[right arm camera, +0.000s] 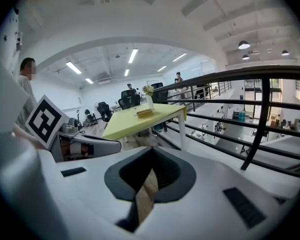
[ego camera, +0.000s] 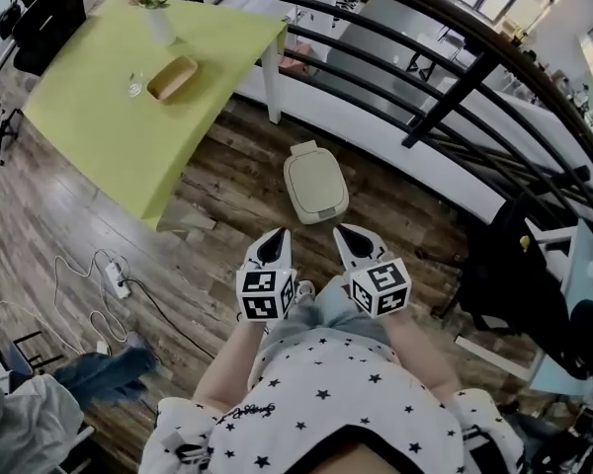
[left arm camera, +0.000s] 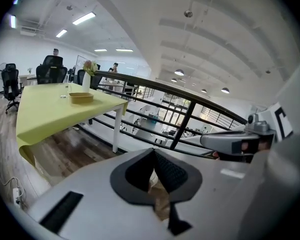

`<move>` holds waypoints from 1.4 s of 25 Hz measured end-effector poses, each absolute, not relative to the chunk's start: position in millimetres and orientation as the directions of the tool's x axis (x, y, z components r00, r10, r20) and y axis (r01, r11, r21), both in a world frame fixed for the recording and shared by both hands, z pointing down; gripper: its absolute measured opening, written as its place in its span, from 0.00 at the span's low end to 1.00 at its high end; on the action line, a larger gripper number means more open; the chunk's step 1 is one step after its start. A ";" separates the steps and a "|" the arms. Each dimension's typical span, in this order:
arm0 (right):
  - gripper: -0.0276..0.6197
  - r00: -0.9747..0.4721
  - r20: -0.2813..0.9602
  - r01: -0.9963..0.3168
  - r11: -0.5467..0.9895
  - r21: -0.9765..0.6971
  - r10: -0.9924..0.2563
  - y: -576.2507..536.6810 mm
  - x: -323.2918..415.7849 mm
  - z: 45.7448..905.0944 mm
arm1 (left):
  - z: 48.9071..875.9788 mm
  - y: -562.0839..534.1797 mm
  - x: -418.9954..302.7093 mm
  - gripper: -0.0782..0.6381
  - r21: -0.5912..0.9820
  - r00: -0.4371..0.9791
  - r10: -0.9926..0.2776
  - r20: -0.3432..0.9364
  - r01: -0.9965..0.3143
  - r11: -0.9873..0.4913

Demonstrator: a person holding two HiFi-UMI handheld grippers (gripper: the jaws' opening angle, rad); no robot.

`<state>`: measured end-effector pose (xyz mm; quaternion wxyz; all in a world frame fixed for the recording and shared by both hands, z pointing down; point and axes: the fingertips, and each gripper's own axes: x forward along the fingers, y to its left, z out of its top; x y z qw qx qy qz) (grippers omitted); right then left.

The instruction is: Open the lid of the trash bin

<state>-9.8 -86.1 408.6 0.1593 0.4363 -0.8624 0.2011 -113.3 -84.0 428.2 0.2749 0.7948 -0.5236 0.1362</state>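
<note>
A cream trash bin (ego camera: 314,183) stands on the wooden floor just ahead of me in the head view, its lid down flat. Both grippers are held side by side in front of my body, short of the bin and not touching it. My left gripper (ego camera: 276,237) is shut and holds nothing, and my right gripper (ego camera: 345,233) is likewise shut and empty. In the left gripper view the jaws of the left gripper (left arm camera: 153,153) meet at their tips. The right gripper (right arm camera: 150,152) shows the same in its own view. The bin is hidden behind the jaws in both gripper views.
A yellow-green table (ego camera: 109,117) with a flower vase (ego camera: 158,13) and a wooden tray (ego camera: 172,77) stands to the left. A black railing (ego camera: 455,87) runs behind the bin. A power strip with cables (ego camera: 114,279) lies on the floor at left. A dark chair (ego camera: 514,265) is at right.
</note>
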 end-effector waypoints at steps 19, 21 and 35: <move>0.03 -0.574 0.586 -0.797 0.555 -0.239 -0.572 -164.5 -1.4 540.7 | 526.0 -141.8 -113.1 0.13 0.299 0.336 -0.715 0.613 -0.937 -0.184; 0.03 -0.571 0.604 -0.797 0.552 -0.245 -0.556 -170.5 1.7 558.7 | 537.3 -146.9 -111.1 0.13 0.295 0.328 -0.708 0.626 -0.939 -0.173; 0.03 -0.548 0.708 -0.788 0.559 -0.258 -0.445 -199.4 14.1 686.4 | 608.7 -169.5 -94.6 0.13 0.297 0.302 -0.663 0.685 -0.947 -0.125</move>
